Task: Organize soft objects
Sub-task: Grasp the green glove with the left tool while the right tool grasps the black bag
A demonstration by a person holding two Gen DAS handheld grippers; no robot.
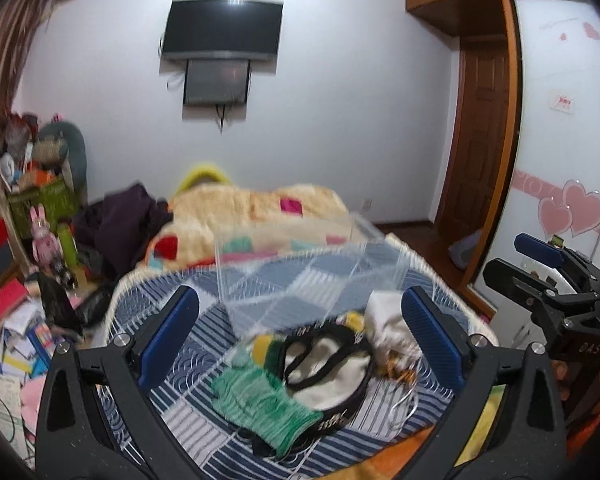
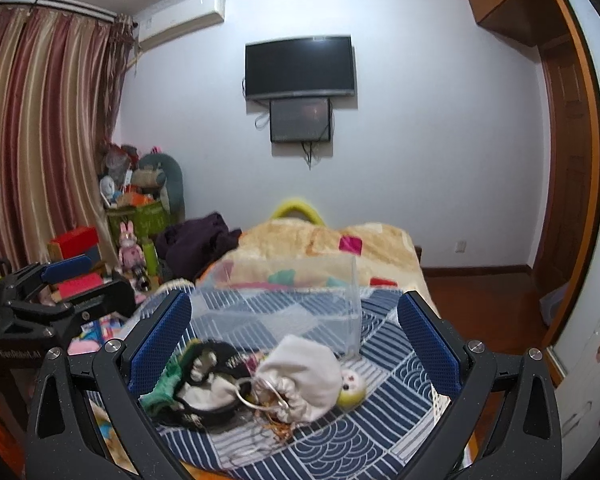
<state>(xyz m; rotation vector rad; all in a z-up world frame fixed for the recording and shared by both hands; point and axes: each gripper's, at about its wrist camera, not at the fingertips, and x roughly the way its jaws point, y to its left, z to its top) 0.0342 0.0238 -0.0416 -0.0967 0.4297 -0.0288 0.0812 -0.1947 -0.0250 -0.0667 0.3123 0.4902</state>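
Note:
A pile of soft things lies on the blue patterned quilt [image 1: 204, 344]: a green knit glove [image 1: 260, 404], a black-and-white cap [image 1: 328, 372] and a white drawstring pouch [image 1: 388, 328]. In the right wrist view the pouch [image 2: 300, 376] lies beside the cap [image 2: 208, 384], the glove [image 2: 162, 388] and a small yellow-green ball [image 2: 350, 388]. A clear plastic box [image 1: 292, 276] [image 2: 284, 304] stands just behind the pile. My left gripper [image 1: 300, 340] is open above the pile. My right gripper [image 2: 294, 344] is open above it too.
A beige fleece blanket [image 1: 260, 212] and dark purple clothes [image 1: 128, 220] lie farther up the bed. Toys, a green crate [image 2: 140, 216] and papers [image 1: 12, 360] crowd the floor at the left. A wardrobe [image 1: 564, 120] stands at the right. A TV [image 2: 300, 66] hangs on the wall.

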